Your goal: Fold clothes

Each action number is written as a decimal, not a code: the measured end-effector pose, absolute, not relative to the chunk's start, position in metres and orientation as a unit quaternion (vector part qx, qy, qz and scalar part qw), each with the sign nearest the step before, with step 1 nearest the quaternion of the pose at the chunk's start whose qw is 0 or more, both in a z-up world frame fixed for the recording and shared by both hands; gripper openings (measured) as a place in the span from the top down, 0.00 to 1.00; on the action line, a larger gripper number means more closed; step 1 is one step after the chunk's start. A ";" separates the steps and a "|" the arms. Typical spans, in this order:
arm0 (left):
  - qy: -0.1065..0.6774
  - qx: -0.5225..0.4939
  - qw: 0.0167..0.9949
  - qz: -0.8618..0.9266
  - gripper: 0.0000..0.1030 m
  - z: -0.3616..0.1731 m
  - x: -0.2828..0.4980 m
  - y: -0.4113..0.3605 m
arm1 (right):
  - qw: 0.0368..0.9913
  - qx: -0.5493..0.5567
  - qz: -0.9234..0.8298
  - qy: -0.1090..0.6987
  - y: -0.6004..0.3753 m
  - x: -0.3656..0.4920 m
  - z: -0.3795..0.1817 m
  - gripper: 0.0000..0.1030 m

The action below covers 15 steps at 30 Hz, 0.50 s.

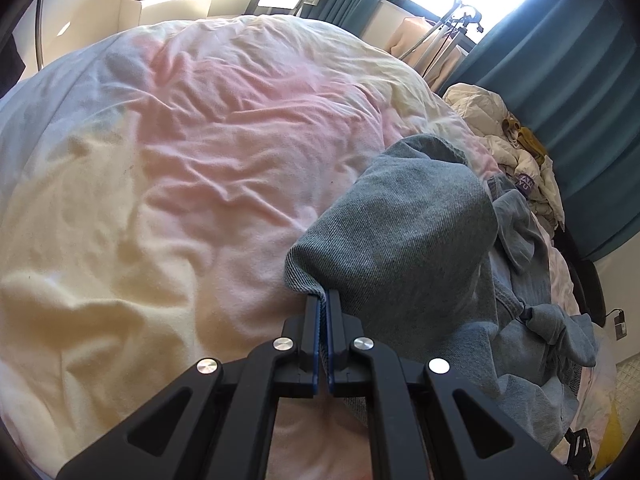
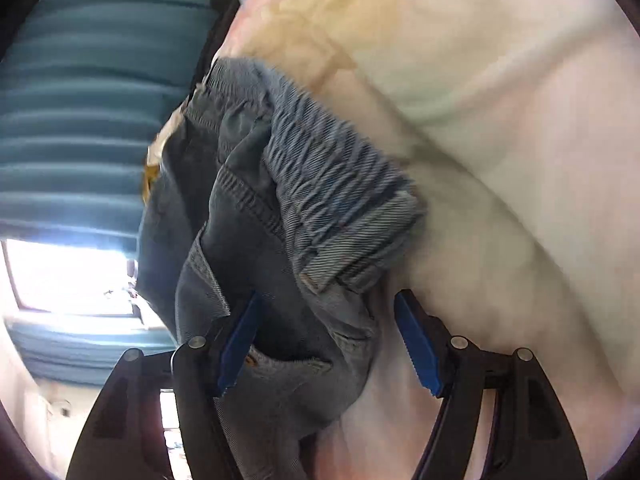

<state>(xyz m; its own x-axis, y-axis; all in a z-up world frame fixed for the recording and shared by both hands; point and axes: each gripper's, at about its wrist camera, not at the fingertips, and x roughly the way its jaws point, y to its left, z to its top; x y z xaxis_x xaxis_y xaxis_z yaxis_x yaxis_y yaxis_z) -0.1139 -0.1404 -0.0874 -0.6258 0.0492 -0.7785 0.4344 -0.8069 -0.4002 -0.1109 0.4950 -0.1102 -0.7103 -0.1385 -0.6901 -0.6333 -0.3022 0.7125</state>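
Observation:
A pair of blue-grey denim trousers (image 1: pixel 404 236) lies bunched on the right side of a bed with a pink, white and yellow sheet (image 1: pixel 200 152). My left gripper (image 1: pixel 323 296) is shut on a hem edge of the trousers and holds that part lifted. In the right wrist view the elastic waistband (image 2: pixel 340 200) and a pocket show up close. My right gripper (image 2: pixel 326 304) is open, its blue pads (image 2: pixel 418 348) on either side of the denim below the waistband, not clamping it.
A pile of white and mustard laundry (image 1: pixel 516 148) lies at the far right of the bed. Teal curtains (image 1: pixel 576 92) and bright windows stand behind. A tripod stand (image 1: pixel 448 36) is by the window. The bed's right edge drops to the floor.

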 end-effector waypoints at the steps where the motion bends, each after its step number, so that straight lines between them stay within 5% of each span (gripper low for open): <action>1: 0.291 0.417 0.112 -0.854 0.99 -0.088 -0.114 -0.140 | 0.177 -0.352 0.751 0.530 0.490 -0.121 -0.105 0.52; 5: 0.291 0.416 0.113 -0.854 0.99 -0.089 -0.114 -0.139 | 0.190 -0.361 0.741 0.533 0.494 -0.136 -0.118 0.87; 15: 0.304 0.416 0.112 -0.850 0.99 -0.090 -0.105 -0.140 | 0.198 -0.183 0.855 0.443 0.510 -0.115 -0.011 0.93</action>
<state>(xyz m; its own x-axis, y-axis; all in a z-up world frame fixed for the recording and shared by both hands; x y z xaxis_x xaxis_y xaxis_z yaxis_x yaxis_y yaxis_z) -0.1051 -0.1399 -0.0903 -0.6295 0.0627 -0.7744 0.4434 -0.7895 -0.4243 -0.1154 0.5102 -0.0114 -0.8546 0.1753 -0.4887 -0.5004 -0.5292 0.6852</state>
